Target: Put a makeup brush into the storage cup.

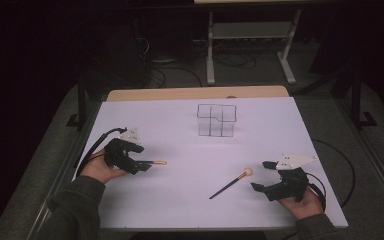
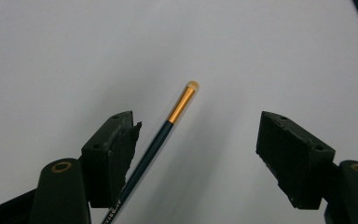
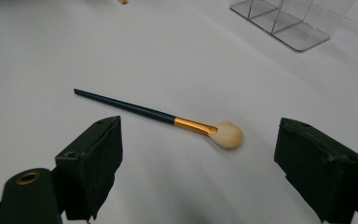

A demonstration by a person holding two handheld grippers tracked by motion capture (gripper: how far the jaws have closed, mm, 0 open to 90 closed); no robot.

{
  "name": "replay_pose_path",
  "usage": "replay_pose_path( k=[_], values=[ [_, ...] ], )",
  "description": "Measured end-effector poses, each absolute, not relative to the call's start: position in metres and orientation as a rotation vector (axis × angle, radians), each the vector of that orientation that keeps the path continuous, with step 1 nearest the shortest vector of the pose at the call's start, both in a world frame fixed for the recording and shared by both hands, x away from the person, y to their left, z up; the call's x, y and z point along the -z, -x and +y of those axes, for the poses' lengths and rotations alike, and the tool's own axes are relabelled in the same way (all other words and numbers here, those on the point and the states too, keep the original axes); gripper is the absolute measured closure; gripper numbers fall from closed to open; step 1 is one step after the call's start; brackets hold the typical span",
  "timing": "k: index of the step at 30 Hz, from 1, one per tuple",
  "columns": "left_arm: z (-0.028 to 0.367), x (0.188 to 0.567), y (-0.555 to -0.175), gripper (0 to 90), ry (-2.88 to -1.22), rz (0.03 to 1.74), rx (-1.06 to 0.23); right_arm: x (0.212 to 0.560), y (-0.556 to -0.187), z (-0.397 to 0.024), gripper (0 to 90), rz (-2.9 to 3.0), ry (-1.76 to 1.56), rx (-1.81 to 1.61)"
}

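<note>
A slim brush (image 2: 168, 126) is seen between the wide-open jaws of the left gripper (image 2: 196, 140), beside one pad, ungripped. The right gripper (image 3: 198, 172) is held open and empty before a round-headed brush (image 3: 168, 119) lying flat on the white table (image 1: 190, 125), near a clear organiser (image 1: 216, 120)

clear compartment organizer (image 1: 216, 120) upright on white table (image 1: 180, 200), grey floor (image 1: 260, 70)

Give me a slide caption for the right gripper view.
Open right tongs face a fluffy makeup brush lying on the white table, clear acrylic organizer beyond.
</note>
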State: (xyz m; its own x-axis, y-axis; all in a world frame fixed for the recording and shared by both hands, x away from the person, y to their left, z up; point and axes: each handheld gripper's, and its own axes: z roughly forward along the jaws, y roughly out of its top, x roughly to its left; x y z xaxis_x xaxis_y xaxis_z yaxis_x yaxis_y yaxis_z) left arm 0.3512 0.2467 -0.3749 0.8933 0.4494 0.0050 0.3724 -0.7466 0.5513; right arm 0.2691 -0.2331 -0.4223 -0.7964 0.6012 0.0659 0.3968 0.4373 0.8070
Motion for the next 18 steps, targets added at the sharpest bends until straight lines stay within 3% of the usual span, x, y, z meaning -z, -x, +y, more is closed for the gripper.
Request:
replay_pose_path(
  k=[18],
  values=[
    [0.237, 0.393, -0.373, 40.6, -2.617, 0.568, -0.166, 0.423, -0.270, -0.233, 14.6, 2.470, -0.863, -1.277]
  ],
)
